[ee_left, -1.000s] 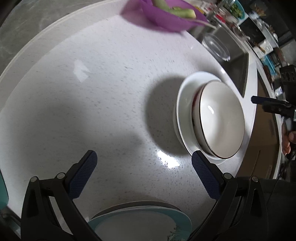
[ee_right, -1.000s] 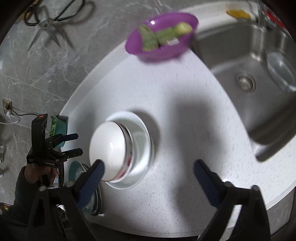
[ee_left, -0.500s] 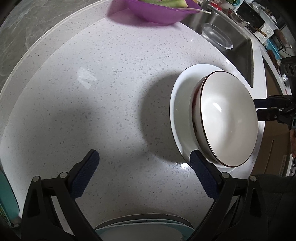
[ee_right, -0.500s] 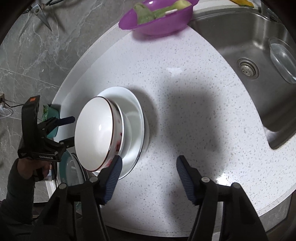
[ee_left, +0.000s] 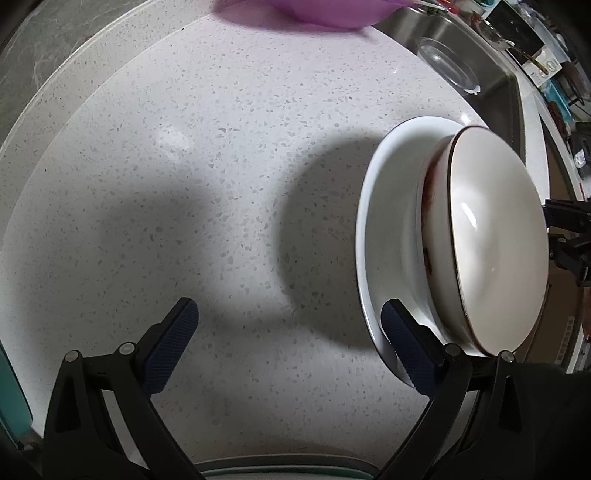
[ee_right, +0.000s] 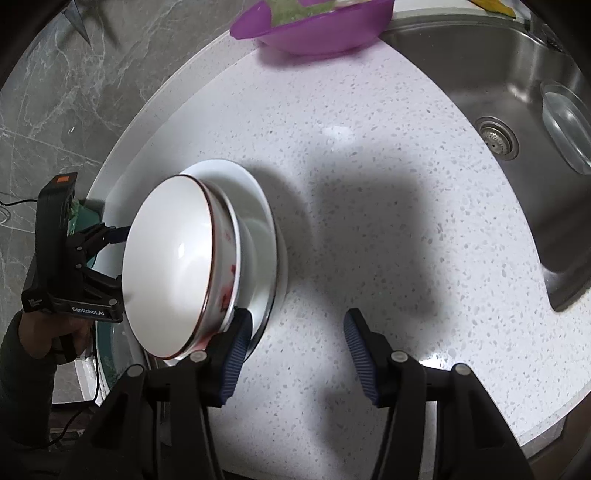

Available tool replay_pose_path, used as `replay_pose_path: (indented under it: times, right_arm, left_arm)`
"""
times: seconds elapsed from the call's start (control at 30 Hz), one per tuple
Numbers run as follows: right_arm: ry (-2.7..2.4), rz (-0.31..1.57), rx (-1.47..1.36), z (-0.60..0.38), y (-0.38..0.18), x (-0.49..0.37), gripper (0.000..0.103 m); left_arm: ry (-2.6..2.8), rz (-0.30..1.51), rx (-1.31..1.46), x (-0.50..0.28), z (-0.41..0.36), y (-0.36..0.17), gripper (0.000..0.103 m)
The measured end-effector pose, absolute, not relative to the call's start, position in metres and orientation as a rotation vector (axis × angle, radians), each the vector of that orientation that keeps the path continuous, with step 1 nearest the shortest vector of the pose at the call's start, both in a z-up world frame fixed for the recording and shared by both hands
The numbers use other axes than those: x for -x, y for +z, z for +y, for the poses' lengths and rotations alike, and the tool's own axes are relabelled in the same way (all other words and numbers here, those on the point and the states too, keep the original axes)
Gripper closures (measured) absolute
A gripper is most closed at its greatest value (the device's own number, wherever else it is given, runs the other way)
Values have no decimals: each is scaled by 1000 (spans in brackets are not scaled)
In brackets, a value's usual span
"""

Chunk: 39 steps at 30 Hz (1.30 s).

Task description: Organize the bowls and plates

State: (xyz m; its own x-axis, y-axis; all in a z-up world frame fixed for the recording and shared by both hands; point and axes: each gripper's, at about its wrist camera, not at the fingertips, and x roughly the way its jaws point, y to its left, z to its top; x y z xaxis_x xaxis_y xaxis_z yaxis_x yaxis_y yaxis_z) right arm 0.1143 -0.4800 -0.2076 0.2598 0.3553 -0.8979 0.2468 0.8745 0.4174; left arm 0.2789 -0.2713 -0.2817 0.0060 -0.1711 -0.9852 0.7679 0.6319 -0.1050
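Resting on a white plate (ee_right: 264, 225), a white bowl (ee_right: 173, 254) is flanked by the unclenched left gripper (ee_left: 290, 339) and the closing, empty right gripper (ee_right: 297, 354).

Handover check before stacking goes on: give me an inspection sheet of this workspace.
Surface: white speckled counter, shadowed in the middle.
Job's things: bowl nested on white dishes on a white plate; teal plates at the counter edge.
Clutter: purple bowl holding greens; glass dish in the sink.
Grippers: left gripper open over bare counter; right gripper closing, nothing between its pads.
Cables: black cable below the left hand.
Surroundings: grey marble floor.
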Motion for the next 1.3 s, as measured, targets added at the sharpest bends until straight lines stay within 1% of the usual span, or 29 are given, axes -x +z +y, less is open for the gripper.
replay_pose_path:
  times: [0.1, 0.17, 0.23, 0.37, 0.47, 0.53, 0.57, 0.6, 0.67, 0.77, 0.8, 0.83, 0.87, 0.97, 1.0, 1.03, 1.07, 1.3]
  right_arm:
    - [81, 1325, -532, -477, -210, -119, 47]
    - [87, 1325, -532, -472, -211, -123, 52]
    - [95, 1336, -514, -466, -215, -128, 52]
    - [94, 1350, -498, -460, -220, -134, 52]
    - [56, 1360, -470, -456, -221, -141, 53]
    - [57, 1355, -465, -454, -222, -144, 60]
    - [52, 1348, -463, -452, -221, -147, 74]
    - [53, 1341, -464, -450, -221, -149, 79]
    - [42, 1330, -438, -446, -218, -152, 82]
    - [43, 1336, -429, -442, -219, -158, 82]
    - [41, 1335, -434, -442, -219, -159, 82]
    - [41, 1331, -438, -443, -219, -157, 82]
    - [39, 1324, -447, -444, -219, -158, 83]
    - [42, 1320, -462, -447, -220, -157, 83]
    - [42, 1325, -446, -445, -219, -159, 83]
    - [42, 1328, -441, -444, -219, -160, 83]
    - [42, 1332, -439, -444, -219, -161, 83]
    - [29, 1322, -430, -442, -221, -164, 85]
  left_arm:
    - [-800, 1384, -539, -279, -274, -286, 2]
    - [-805, 1376, -523, -279, -276, -285, 3]
    - [-807, 1372, -508, -280, -278, -285, 4]
    - [-825, 1375, -476, -281, -281, -285, 12]
    - [-820, 1362, -464, -282, -283, -284, 12]
    - [-820, 1362, -442, -285, -283, -284, 12]
    - [-824, 1368, -434, -286, -283, -285, 12]
    - [-826, 1374, -429, -286, -285, -286, 12]
    - [-828, 1374, -423, -286, -284, -286, 12]
    - [-817, 1352, -426, -287, -285, -285, 13]
    - [-820, 1348, -422, -286, -285, -284, 16]
    - [-830, 1345, -415, -286, -286, -283, 27]
    - [-841, 1347, -405, -286, -288, -283, 42]
    - [-873, 1363, -400, -281, -299, -283, 67]
    - [-882, 1368, -411, -279, -304, -284, 72]
    - [-899, 1376, -413, -277, -309, -284, 83]
    - [-913, 1382, -415, -275, -313, -285, 89]
    - [-904, 1380, -422, -270, -323, -283, 91]
